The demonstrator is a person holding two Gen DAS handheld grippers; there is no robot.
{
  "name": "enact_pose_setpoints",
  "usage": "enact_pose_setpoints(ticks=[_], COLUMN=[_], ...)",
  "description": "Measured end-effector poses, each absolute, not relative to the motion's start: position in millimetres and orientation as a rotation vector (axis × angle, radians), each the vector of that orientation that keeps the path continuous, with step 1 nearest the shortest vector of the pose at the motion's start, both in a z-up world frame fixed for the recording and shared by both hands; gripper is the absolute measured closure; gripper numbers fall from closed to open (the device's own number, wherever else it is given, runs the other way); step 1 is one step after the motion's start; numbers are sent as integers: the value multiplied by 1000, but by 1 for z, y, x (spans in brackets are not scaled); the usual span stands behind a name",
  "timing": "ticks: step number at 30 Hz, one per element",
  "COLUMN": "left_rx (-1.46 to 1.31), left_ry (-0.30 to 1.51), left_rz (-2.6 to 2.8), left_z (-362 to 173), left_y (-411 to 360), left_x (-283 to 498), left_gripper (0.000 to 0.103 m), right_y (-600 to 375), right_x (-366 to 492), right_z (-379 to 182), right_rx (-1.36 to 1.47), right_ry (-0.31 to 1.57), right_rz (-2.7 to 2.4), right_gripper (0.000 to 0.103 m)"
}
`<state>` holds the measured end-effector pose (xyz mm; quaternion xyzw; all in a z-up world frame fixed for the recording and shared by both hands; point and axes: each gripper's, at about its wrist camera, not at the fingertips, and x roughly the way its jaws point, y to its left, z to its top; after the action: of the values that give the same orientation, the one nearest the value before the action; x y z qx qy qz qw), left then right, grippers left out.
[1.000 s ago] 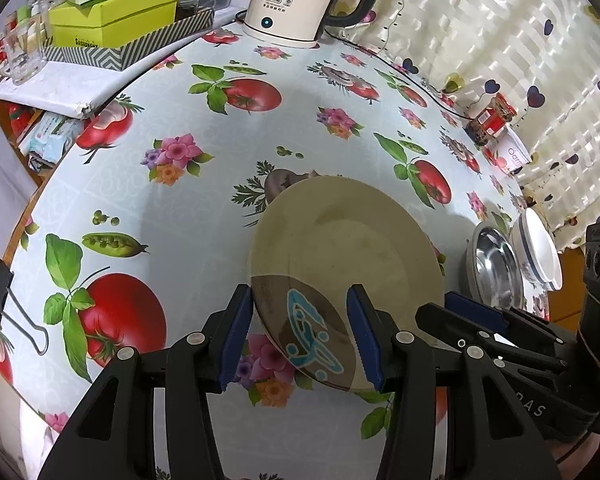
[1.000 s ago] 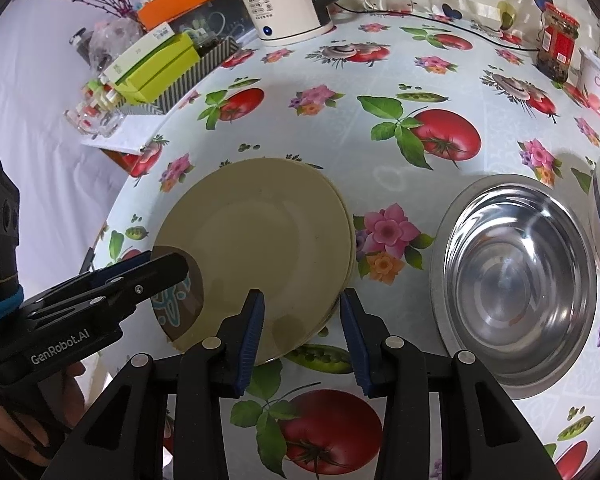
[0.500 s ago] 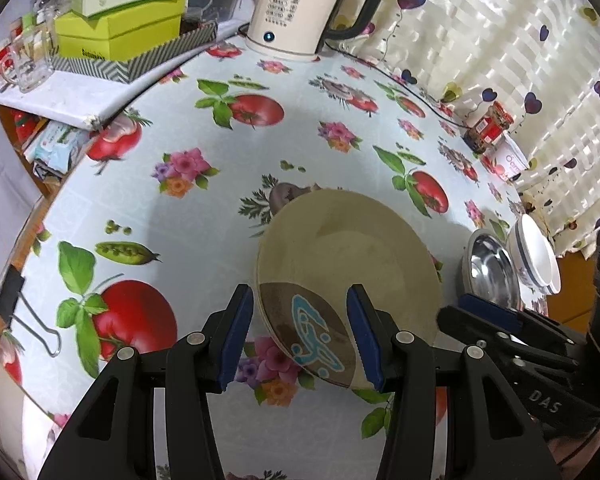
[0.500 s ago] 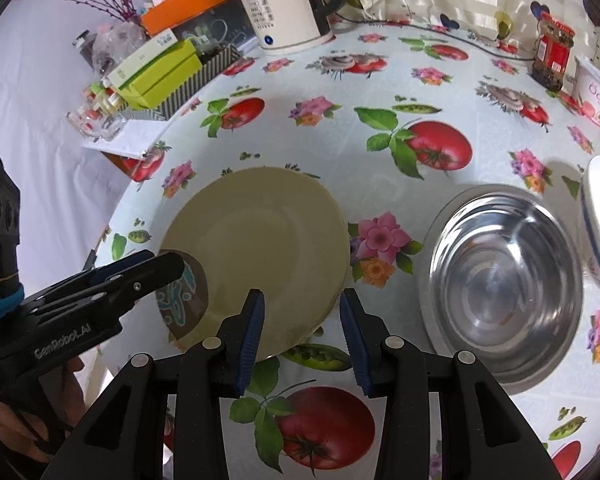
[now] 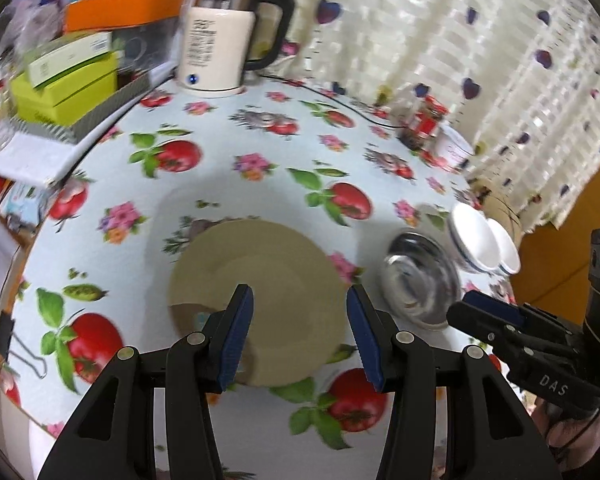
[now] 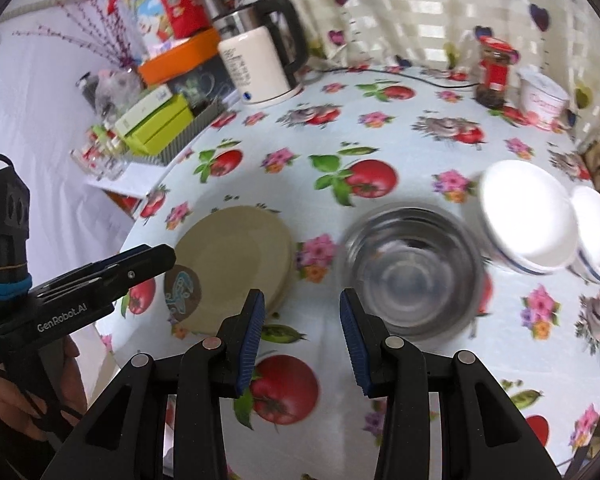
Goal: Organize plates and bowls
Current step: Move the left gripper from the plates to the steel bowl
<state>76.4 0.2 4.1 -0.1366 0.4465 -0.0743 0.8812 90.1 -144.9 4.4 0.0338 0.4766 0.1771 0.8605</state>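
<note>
A stack of beige plates (image 5: 260,300) (image 6: 236,256) lies on the fruit-print tablecloth; a brown patch with a blue pattern (image 6: 183,288) marks the near rim. To its right sits a steel bowl (image 5: 420,280) (image 6: 412,276), then two white bowls with a blue line (image 5: 472,240) (image 6: 524,212). My left gripper (image 5: 299,296) hovers open above the plates, touching nothing. My right gripper (image 6: 302,298) hangs open over the cloth between the plates and the steel bowl, also with nothing in it. Each gripper shows in the other's view, left gripper (image 6: 156,258) and right gripper (image 5: 472,308).
A white electric kettle (image 5: 216,52) (image 6: 260,68) stands at the back with its cord running right. Green boxes (image 5: 68,84) and clutter line the back left. A red-lidded jar (image 6: 494,76) and a white tub (image 6: 544,100) stand at the back right. A binder clip (image 5: 16,344) grips the left table edge.
Both grippers have risen and drawn back from the plate stack, so more of the table shows. The white bowls have come into the right wrist view. Jaw gaps look unchanged.
</note>
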Motion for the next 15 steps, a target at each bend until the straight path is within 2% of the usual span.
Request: enact_pose_setpoints(ticks=[5,8,15], left_rx=[-250,-238,-217], left_ry=[929,936,959], left_rz=[-216,-247,-294], left_z=[6,6,-1], left_y=[-26,-39,-62], left_x=[82,86,102], left_gripper=[54,54,54], right_y=[-177,-194,-218], right_x=[86,86,91], right_z=[6,3,-3], right_rx=[101,130,159], right_ry=[977,979,982], right_rz=[309,276,227], right_gripper=[65,70,71])
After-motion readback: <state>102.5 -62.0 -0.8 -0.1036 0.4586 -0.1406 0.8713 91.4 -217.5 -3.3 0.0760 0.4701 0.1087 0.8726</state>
